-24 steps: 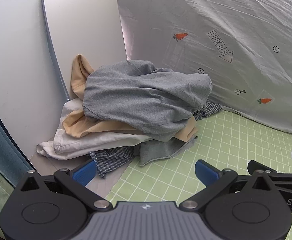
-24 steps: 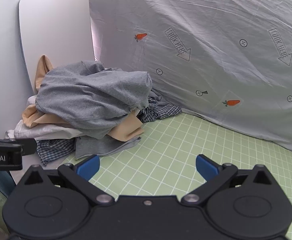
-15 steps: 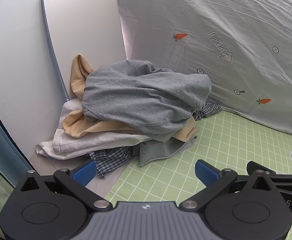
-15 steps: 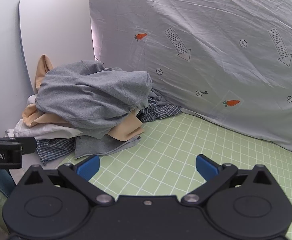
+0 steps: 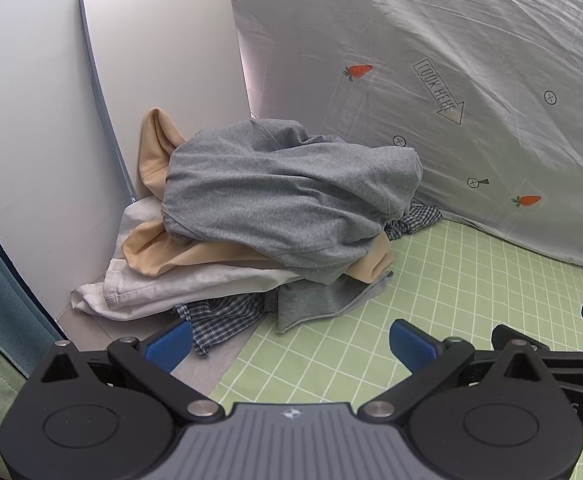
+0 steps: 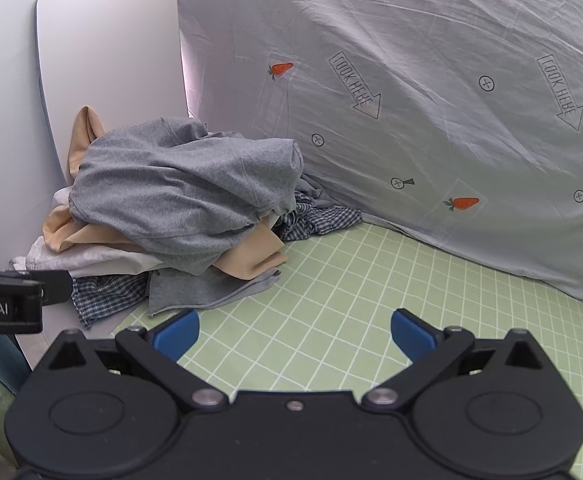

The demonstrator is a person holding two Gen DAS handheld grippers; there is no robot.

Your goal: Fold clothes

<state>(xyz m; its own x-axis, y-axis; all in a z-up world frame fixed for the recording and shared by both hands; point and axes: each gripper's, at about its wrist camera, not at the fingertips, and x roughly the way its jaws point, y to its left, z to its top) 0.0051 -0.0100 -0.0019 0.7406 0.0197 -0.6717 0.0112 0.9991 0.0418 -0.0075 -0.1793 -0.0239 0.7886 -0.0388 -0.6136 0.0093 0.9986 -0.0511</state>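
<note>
Effectively, nothing had shifted: the clothes pile point(image 5: 275, 220) lay unmoved at the mat's point(image 5: 451, 288) far-left corner against the board point(image 5: 159, 60). Left gripper point(image 5: 291, 342) and right gripper point(image 6: 295, 334) stayed released, empty, short of it. Folding had not begun.

Left gripper point(image 5: 289, 338): jaws spread wide, nothing between them; tilted downward.
Left fingers point(image 5: 169, 343): blue pads, one at each side of the left wrist view, well apart; neither touches anything.
Left body: black linkage arms and two round pivots fill the bottom of the left wrist view, with a grey ribbed plate at centre.
Right gripper point(image 6: 294, 331): jaws spread wide, empty; tilted downward.
Right fingers point(image 6: 413, 334): blue pads well apart, touching nothing.
Relative pose: the two grippers sit side by side; each shows at the edge of the other's view, black frame with blue tip.
</note>
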